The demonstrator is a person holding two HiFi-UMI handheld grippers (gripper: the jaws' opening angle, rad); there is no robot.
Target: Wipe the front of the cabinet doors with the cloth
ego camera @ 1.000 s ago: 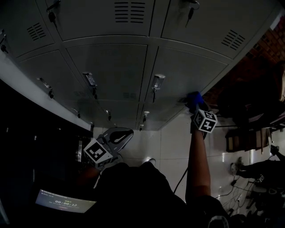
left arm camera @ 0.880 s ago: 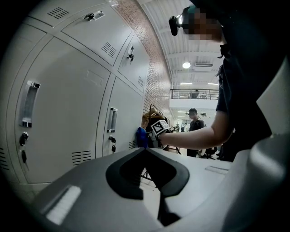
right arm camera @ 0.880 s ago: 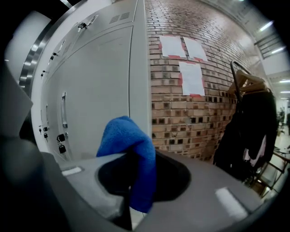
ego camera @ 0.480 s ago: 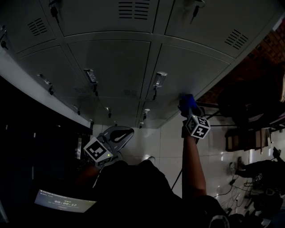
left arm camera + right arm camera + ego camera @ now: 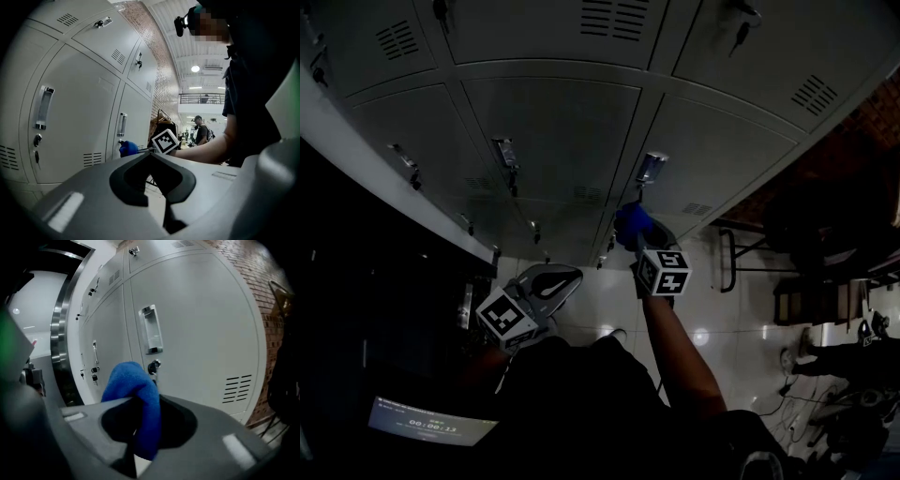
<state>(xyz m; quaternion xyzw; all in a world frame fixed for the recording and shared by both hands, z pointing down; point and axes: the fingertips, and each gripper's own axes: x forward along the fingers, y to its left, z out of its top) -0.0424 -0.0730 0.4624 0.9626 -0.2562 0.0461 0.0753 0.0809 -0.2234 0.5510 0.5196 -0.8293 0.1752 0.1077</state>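
Grey locker cabinet doors fill the upper head view. My right gripper is shut on a bunched blue cloth and holds it against the doors, just below a chrome handle by the seam between two doors. In the right gripper view the cloth hangs from the jaws in front of a door, close to a key lock. My left gripper hangs low near my body, shut and holding nothing, away from the doors. The left gripper view shows the cloth at the door.
A dark opening with a steel frame lies left of the lockers. A black metal frame stands on the glossy tiled floor to the right. A lit screen sits at lower left. People stand far off, beyond a brick wall.
My right gripper has swept the cloth leftward across the door, from its right edge to just below the handle by the seam. The left gripper has stayed put.
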